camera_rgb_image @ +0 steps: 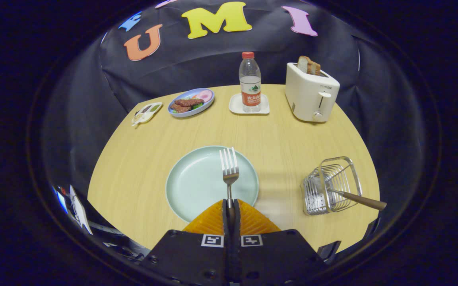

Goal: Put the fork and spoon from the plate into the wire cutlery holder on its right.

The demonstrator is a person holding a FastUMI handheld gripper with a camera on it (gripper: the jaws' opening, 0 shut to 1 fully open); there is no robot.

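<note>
Roughly halfway, judging by the layout — a brown-handled utensil (362,200), most likely the spoon, already sits in the wire cutlery holder (332,184), handle sticking out over the rim toward the table edge; its head is hidden behind the wires, so I can't confirm which it is. The fork (229,171) is what's left. The gripper (231,208) has its fingers pressed together on the fork's handle, tines pointing away, out over the pale green plate (197,186). Whether the fork is lifted or just resting on the plate is hard to tell. The plate holds nothing else. The holder stands to the plate's right, well apart, so what remains is carry across and drop in. Writing: the water bottle (250,81) beyond the plate has a red label with characters, too small to read reliably; the toaster (309,93) carries a faint mark near its top — not legible. The fingers' bases carry square black-and-white marker tags, no text.
</note>
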